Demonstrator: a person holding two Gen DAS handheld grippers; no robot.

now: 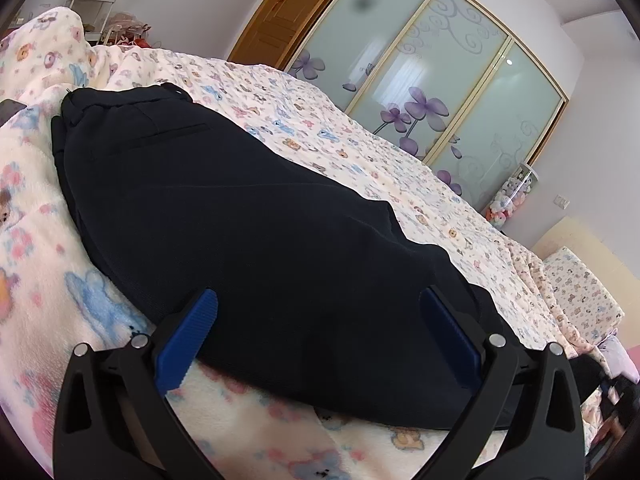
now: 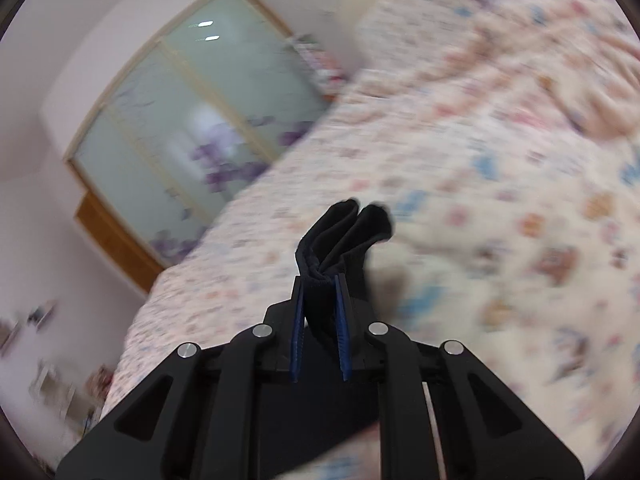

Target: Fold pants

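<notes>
- Left wrist view: the left claw is spread wide, with its two blue fingers at the lower left and lower right of the frame.
- One pair of dark pants lies on the bed, running from the upper left down to the lower middle. The near end of the pants lies between the two fingers; I cannot tell if the pads touch the cloth.
- Behind the bed, one wardrobe with three frosted sliding panels stands at the upper right, and one wooden door is beside it.
- Right wrist view: the right claw is pressed nearly together in the lower middle, pinching a bunched fold of the same pants. The cloth sticks up past the fingertips.
- This view is blurred; the bed fills the right side and the wardrobe is at the upper left.
</notes>
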